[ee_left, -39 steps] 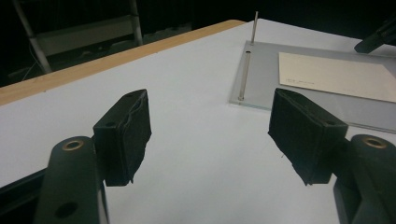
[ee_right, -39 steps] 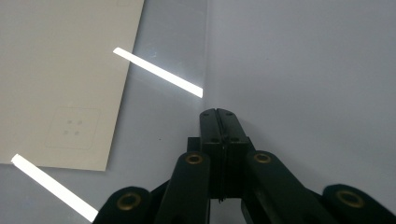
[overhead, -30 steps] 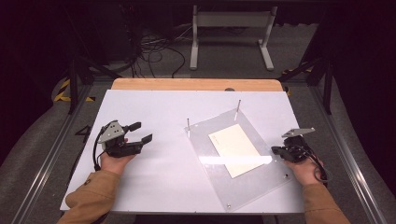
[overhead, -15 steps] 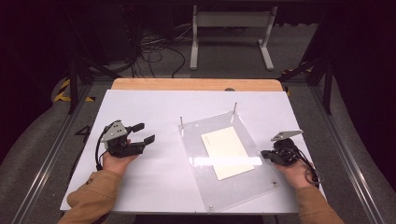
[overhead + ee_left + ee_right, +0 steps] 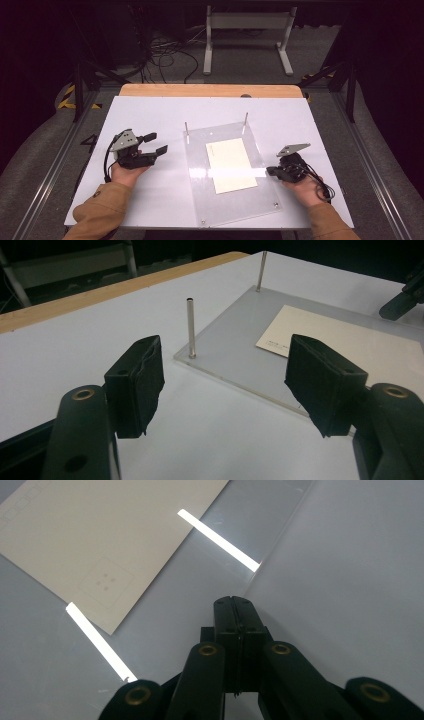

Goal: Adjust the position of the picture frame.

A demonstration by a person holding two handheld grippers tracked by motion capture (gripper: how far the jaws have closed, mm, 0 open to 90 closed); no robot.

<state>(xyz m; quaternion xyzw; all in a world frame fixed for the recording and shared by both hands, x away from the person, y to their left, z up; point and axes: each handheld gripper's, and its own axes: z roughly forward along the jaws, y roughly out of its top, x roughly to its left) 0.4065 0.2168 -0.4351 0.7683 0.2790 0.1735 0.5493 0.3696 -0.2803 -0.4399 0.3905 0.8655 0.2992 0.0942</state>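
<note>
clear plate [image 5: 227,170] mid-table | card [image 5: 231,165] on it | two pins [image 5: 191,327] at far edge

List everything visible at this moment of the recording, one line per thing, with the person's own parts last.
Table: one, white top with a wooden far edge, centre.
Clear plate: one, transparent, lying on the table right of centre.
Metal posts: two, silver, upright at the plate's far corners.
Card: one, cream, flat on the plate.
Stand: one, white, on the floor beyond the table.
Cables: several, black, on the floor.
Left gripper: one, black, open.
Right gripper: one, black, shut at the plate's right edge.
</note>
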